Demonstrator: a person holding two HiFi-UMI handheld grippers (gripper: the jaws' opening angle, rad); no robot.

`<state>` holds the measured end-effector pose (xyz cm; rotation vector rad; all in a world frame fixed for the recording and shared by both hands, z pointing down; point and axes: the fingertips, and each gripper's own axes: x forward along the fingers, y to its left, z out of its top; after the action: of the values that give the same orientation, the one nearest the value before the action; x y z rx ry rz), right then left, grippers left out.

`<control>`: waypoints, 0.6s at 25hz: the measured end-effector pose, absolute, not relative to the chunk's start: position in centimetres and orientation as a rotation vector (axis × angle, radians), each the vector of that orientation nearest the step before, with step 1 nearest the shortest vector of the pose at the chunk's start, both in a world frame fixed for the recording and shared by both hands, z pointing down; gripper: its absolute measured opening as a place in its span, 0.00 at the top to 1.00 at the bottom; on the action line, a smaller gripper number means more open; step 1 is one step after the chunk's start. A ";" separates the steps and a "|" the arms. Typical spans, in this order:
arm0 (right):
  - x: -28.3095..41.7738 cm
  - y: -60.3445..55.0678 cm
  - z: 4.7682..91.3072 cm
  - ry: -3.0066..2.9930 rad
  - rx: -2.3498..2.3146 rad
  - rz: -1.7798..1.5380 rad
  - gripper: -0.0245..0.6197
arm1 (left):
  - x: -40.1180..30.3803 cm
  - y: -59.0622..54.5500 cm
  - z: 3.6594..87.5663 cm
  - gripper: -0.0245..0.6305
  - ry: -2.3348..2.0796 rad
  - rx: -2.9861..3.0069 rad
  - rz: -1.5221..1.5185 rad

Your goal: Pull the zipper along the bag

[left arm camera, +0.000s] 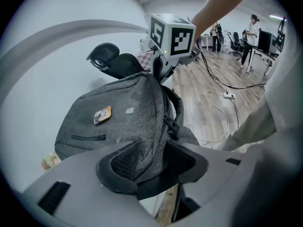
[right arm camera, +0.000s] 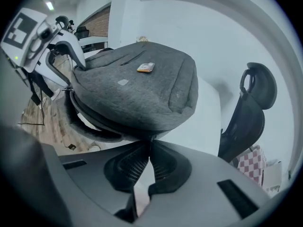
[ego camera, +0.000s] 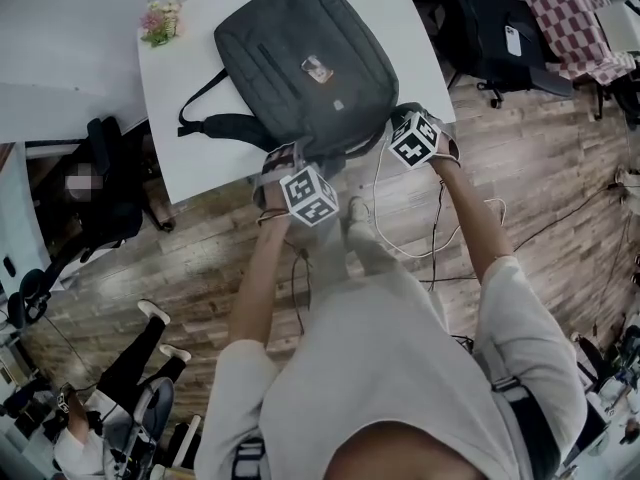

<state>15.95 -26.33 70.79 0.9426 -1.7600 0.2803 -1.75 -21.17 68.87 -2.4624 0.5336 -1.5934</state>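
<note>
Bare table (ego camera: 205, 158) lies left of the bag (ego camera: 280, 48); flowers (ego camera: 160, 20) crowd its far corner

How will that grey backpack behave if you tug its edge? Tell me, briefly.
Probably floppy at the edge: fabric of the grey backpack bunches into a fold between the fingers of the left gripper. Likely to slide rather than tip, since it lies flat on the smooth white table. Its domed top hints at some filling, so perhaps not very light.
</note>
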 end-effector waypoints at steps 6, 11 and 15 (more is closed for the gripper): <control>14.0 -23.9 70.1 -1.760 0.961 0.322 0.93 | -1.9 -21.0 68.9 0.65 0.532 -2.476 -1.599; 13.7 -22.9 69.8 -1.738 0.944 0.328 0.93 | -2.0 -20.8 69.0 0.65 0.520 -2.472 -1.598; 13.6 -22.3 69.8 -1.746 0.862 0.322 0.93 | -2.0 -20.7 69.0 0.65 0.520 -2.470 -1.602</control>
<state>13.57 -22.26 69.78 0.8623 -1.7464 0.3215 -2.05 -20.65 69.02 -2.4704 0.5201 -1.6025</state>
